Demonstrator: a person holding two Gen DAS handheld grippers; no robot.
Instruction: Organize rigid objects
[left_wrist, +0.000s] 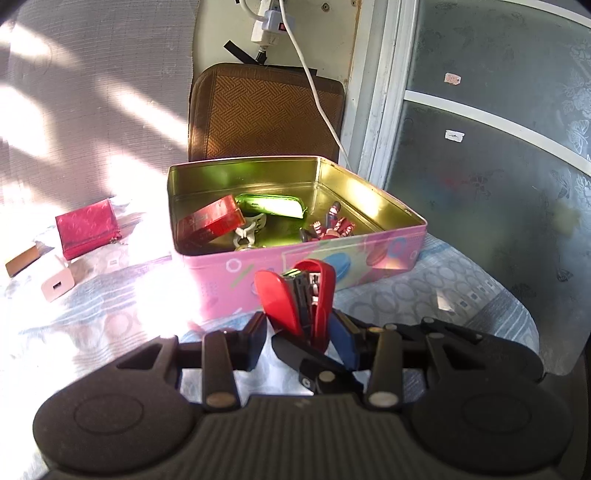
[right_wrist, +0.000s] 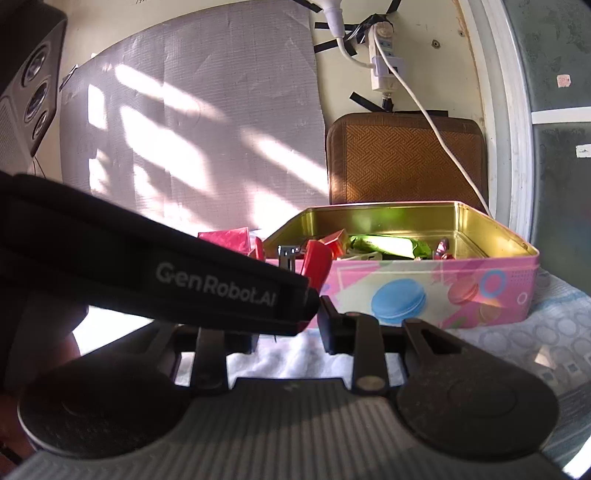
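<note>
Left gripper (left_wrist: 301, 332): your jaws are clamped on a red stapler (left_wrist: 299, 295); it stands nearly upright between the fingers, its metal magazine showing between the two red halves.
Stapler position: you hold it just in front of the near wall of the pink tin (left_wrist: 369, 254), below the rim and outside the box. In the right wrist view the stapler (right_wrist: 316, 264) shows at the tin's near left corner.
Right gripper (right_wrist: 288, 328): your jaws stand part-way apart with only cloth visible between them. The left finger is mostly hidden by a black strap (right_wrist: 166, 273) printed with white lettering, which crosses the frame.
Pink tin: open, gold inside, macaron pictures on the side, resting on a patterned blue-and-white cloth (left_wrist: 443, 295).
Tin contents: a red box (left_wrist: 210, 221) leaning at the left, a green packet (left_wrist: 273, 206) at the back, a white clip (left_wrist: 251, 229) in the middle, a small red figure (left_wrist: 332, 229) at the right.
Outside the tin: a red pouch (left_wrist: 88, 232), a white charger cube (left_wrist: 57, 282) and a brown card (left_wrist: 22, 260) lie on the cloth well to the left.
Background: a woven brown cushion (left_wrist: 266, 114) stands against the wall behind the tin; a white cable (left_wrist: 317, 92) runs down from a power strip (left_wrist: 267, 22).
</note>
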